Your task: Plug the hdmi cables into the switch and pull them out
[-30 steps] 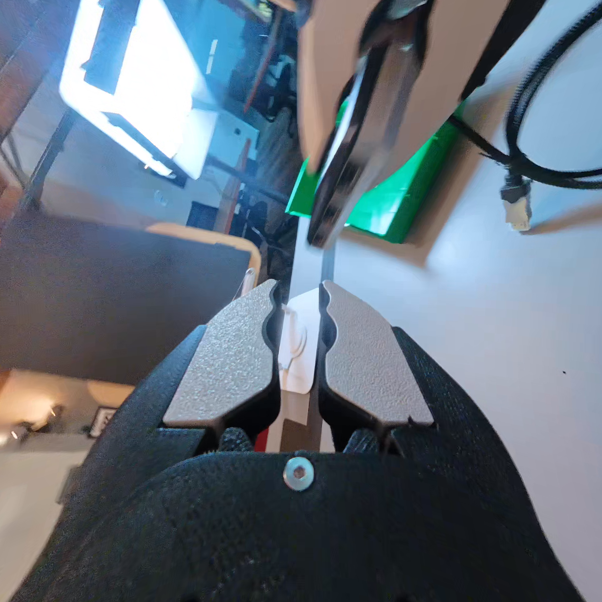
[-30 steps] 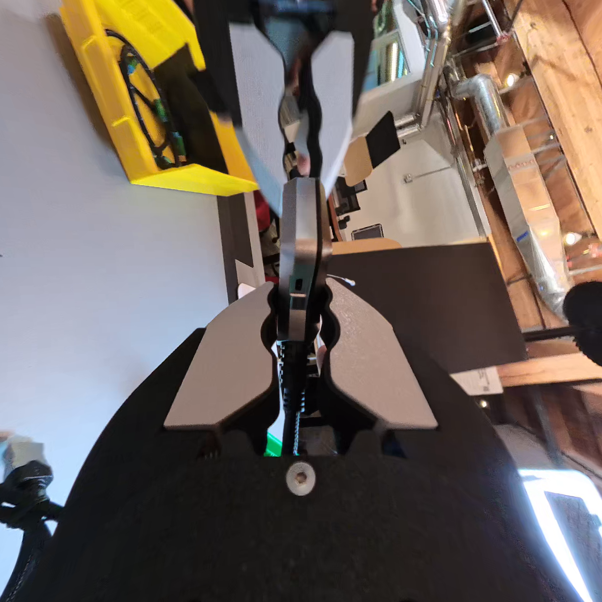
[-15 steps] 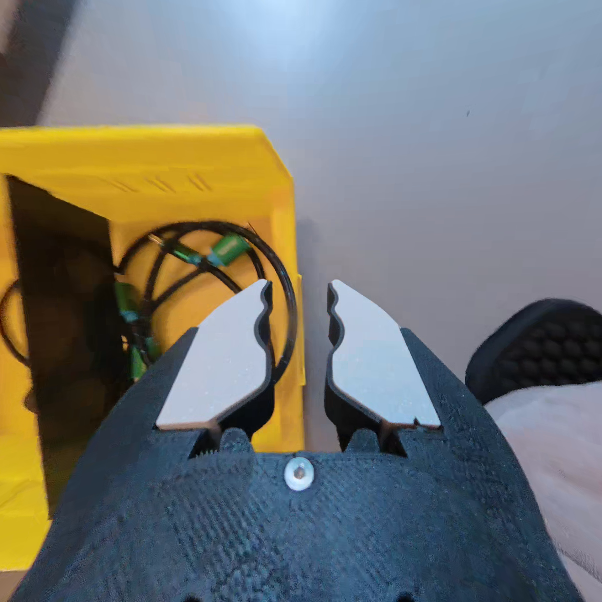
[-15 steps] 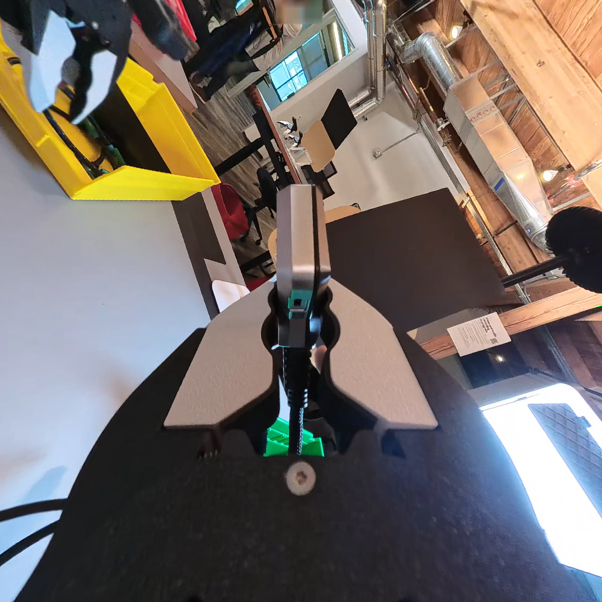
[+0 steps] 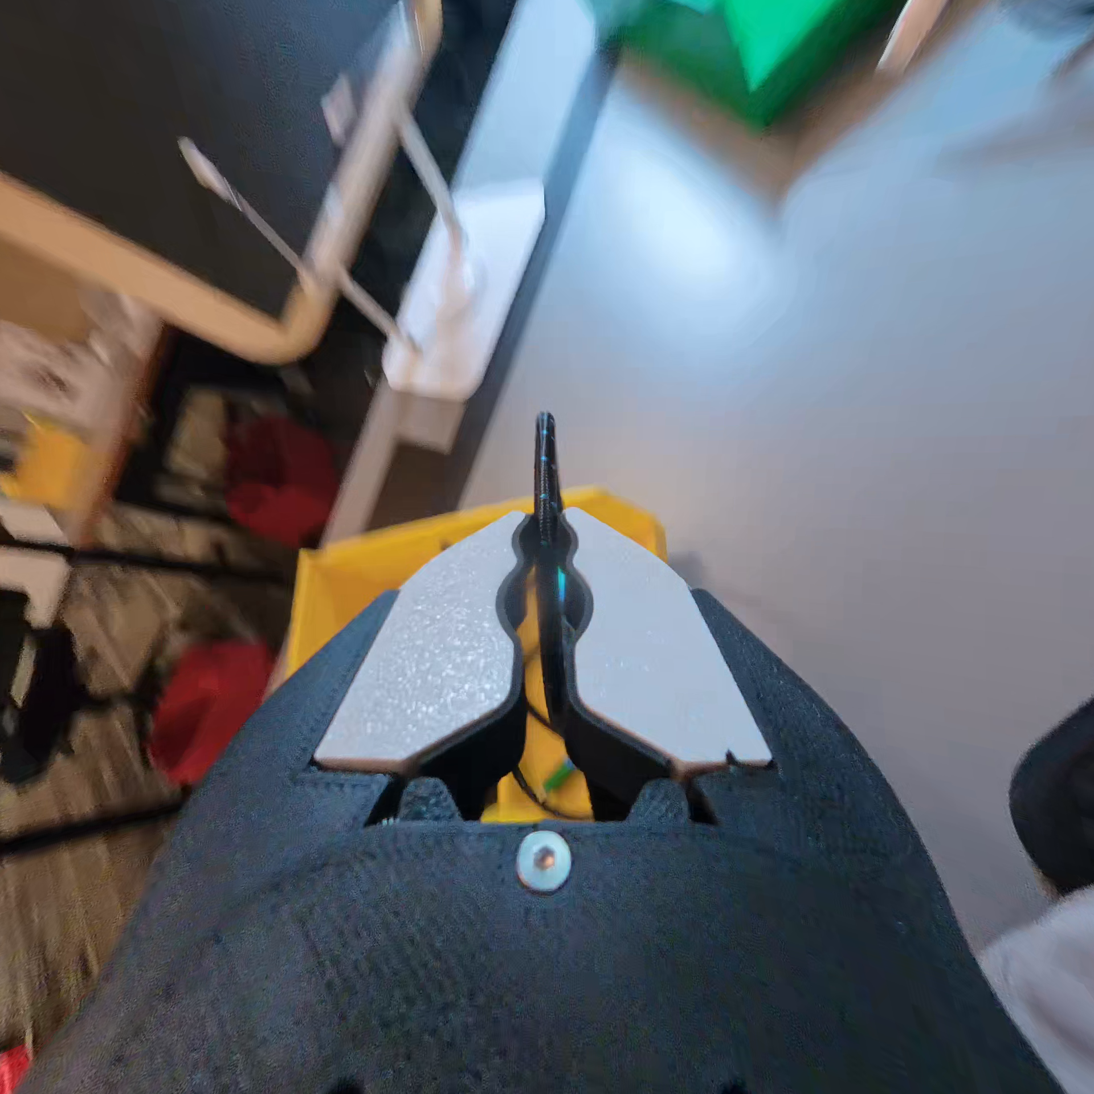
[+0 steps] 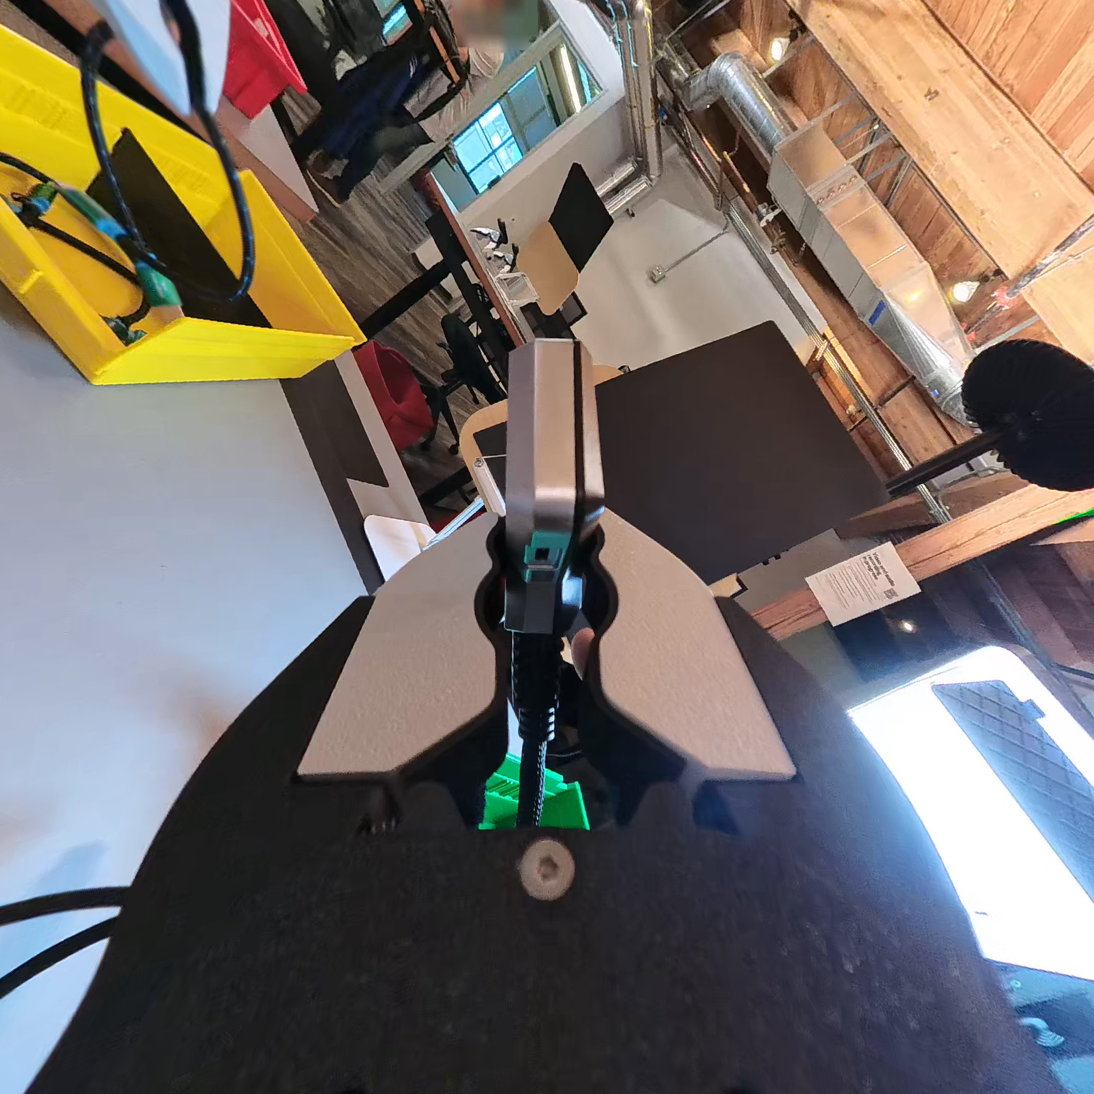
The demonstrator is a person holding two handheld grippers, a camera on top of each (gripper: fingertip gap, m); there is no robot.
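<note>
My left gripper (image 5: 544, 524) is shut on a thin black HDMI cable (image 5: 546, 467) that sticks up past the fingertips, above the yellow bin (image 5: 367, 568). In the right wrist view that gripper (image 6: 177, 47) shows at the top left with the black cable loop (image 6: 237, 195) hanging from it into the yellow bin (image 6: 225, 355). My right gripper (image 6: 547, 536) is shut on the grey switch (image 6: 550, 426), held upright in the air. A green-tipped plug (image 6: 541, 586) with a black braided cable (image 6: 533, 740) sits in the switch's near end.
More cables with green plugs (image 6: 157, 284) lie in the yellow bin. A green bin (image 5: 763, 59) stands at the far side of the white table (image 5: 829, 414) and shows under the right gripper (image 6: 533, 799). Black cables (image 6: 53, 923) lie at the table's lower left.
My left gripper was open above the yellow bin; now it is shut on a black cable and has lifted it. The right gripper still holds the switch, turned slightly.
</note>
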